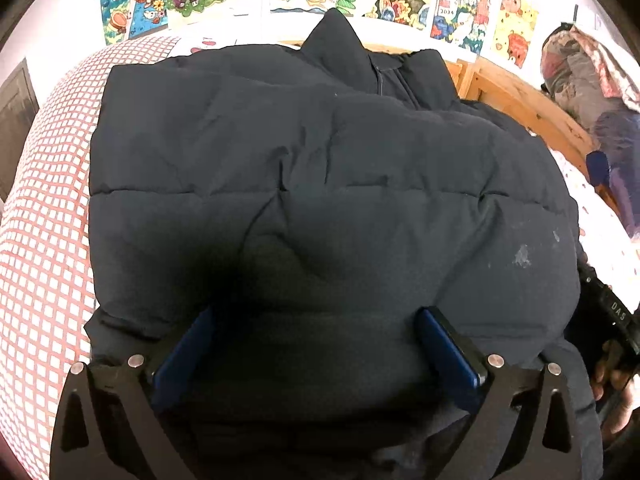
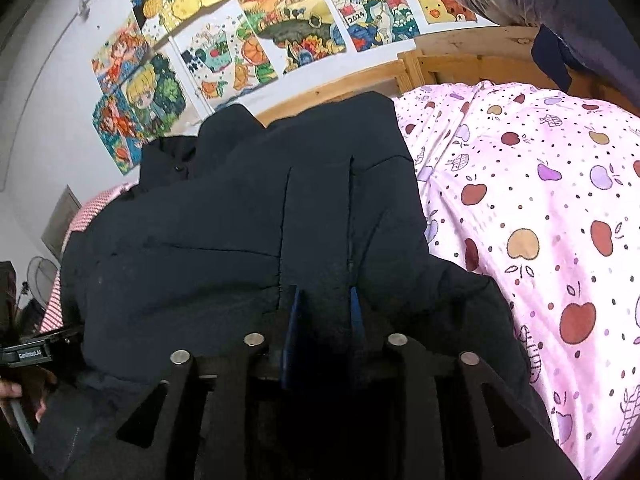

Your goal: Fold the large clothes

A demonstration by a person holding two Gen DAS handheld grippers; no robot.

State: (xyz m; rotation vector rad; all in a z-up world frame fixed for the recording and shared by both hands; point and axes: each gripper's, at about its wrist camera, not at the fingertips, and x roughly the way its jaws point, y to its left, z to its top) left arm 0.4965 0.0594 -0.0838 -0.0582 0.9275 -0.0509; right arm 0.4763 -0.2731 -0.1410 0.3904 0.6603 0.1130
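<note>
On the bed, a dark padded jacket (image 1: 320,184) lies spread, collar toward the wooden headboard (image 1: 520,96), between a red-checked cover (image 1: 44,216) and a pink apple-print sheet (image 2: 540,208). The left gripper (image 1: 316,320) rests on its hem, fingers wide apart. The right gripper (image 2: 326,300) pinches a fold of jacket (fingers nearly together).

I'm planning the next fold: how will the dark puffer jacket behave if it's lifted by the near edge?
The puffer jacket looks puffy and quilted, so it will probably bend in soft rolls, not crisp creases. It likely springs back when released. The right gripper pinches only a narrow ridge, so the rest should sag.
</note>
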